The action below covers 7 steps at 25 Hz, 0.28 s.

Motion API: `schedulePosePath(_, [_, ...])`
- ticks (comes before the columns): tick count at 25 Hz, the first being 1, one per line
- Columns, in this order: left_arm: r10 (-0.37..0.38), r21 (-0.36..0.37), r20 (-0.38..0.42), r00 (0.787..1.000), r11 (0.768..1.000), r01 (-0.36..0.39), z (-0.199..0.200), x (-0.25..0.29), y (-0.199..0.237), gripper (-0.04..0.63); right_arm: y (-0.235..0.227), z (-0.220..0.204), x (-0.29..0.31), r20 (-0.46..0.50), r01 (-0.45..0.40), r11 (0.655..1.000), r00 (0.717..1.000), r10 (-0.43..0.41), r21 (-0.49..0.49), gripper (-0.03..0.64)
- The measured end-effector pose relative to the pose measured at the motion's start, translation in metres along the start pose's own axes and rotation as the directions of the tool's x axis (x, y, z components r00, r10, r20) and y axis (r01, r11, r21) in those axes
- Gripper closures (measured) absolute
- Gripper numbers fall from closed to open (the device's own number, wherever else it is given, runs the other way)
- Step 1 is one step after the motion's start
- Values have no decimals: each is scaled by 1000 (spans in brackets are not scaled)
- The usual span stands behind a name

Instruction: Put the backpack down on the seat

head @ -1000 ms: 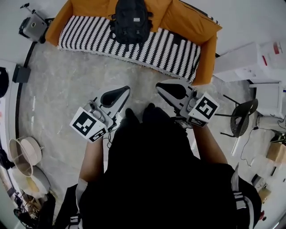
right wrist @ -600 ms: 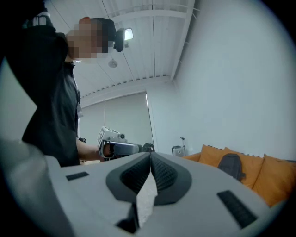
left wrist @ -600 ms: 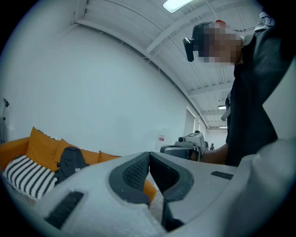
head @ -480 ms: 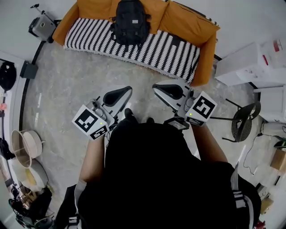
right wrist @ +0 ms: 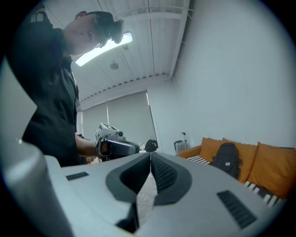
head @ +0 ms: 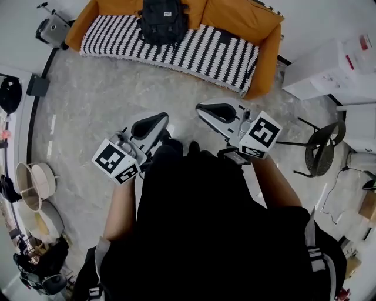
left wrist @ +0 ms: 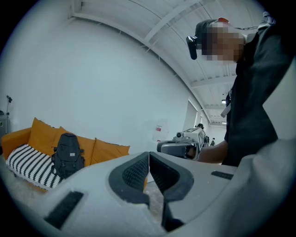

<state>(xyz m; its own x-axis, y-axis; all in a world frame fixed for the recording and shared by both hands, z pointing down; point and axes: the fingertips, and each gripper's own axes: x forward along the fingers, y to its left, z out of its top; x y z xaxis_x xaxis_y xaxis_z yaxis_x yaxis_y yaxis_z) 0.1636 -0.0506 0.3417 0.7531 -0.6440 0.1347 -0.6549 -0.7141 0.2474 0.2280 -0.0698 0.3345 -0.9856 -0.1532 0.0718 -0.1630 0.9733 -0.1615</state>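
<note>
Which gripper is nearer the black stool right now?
Right. The right gripper sits left of the black stool in the head view; the left gripper is farther left, beyond it.

Left tool (head: 158, 120) and right tool (head: 205, 109) closed, empty

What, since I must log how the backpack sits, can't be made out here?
Backpack: head view, top cut off by the picture's upper edge.
Backpack's label: too small to read in every view.
Sofa seat: right gripper view, partly hidden behind the right gripper.
</note>
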Motion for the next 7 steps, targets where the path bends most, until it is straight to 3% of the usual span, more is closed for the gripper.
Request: schedulePosePath(7, [-30,36,-41,999,999,31,0,18,-29,572,3,-9,-25,-28,-1,1000,1000,1,3,588])
